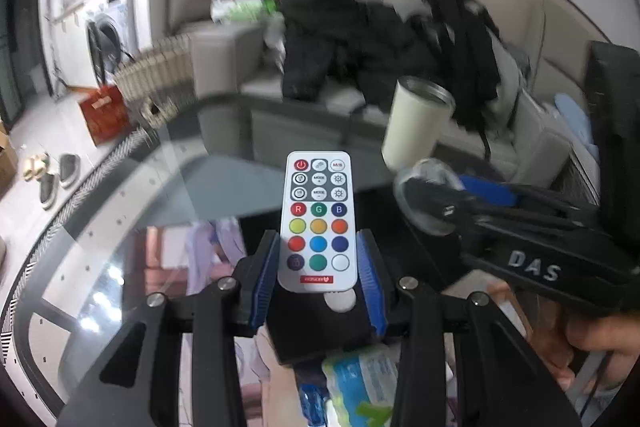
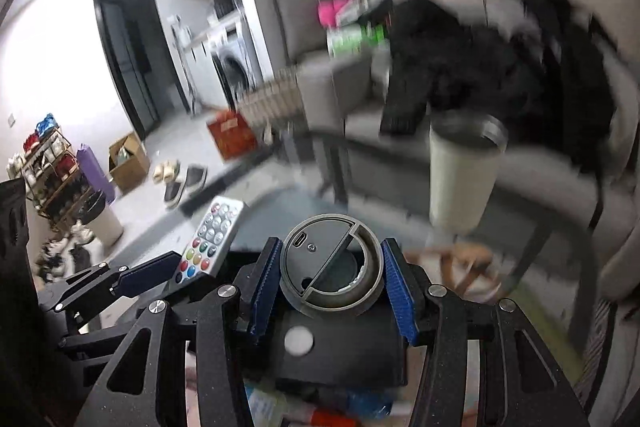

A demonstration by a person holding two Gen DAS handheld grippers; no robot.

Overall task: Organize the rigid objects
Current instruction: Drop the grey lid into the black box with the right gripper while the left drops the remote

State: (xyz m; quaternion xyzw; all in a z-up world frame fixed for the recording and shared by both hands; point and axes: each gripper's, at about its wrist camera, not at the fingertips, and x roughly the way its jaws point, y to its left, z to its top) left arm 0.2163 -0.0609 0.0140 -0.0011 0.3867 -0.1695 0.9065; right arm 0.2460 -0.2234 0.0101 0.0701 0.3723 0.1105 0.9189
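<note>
My left gripper (image 1: 318, 247) is shut on a white remote (image 1: 318, 219) with coloured buttons, held by its lower end above a glass table (image 1: 132, 211). The same remote (image 2: 212, 235) shows at the left of the right wrist view, clamped in the left gripper (image 2: 192, 267). My right gripper (image 2: 330, 267) is shut on a round grey lid (image 2: 330, 263) with a half-moon opening, pads (image 2: 394, 283) pressing its sides. From the left wrist view the right gripper (image 1: 440, 203) reaches in from the right with that lid (image 1: 426, 199). A cream tumbler (image 2: 464, 171) with a steel rim stands open on the table ahead (image 1: 416, 123).
A grey sofa (image 1: 224, 59) heaped with black clothes (image 1: 352, 35) lies behind the table. A wicker basket (image 1: 160, 75) and a red box (image 1: 105, 115) stand to the left. Slippers (image 2: 180, 179) and a cardboard box (image 2: 128, 159) lie on the floor. Bottles (image 1: 360, 379) sit below my left gripper.
</note>
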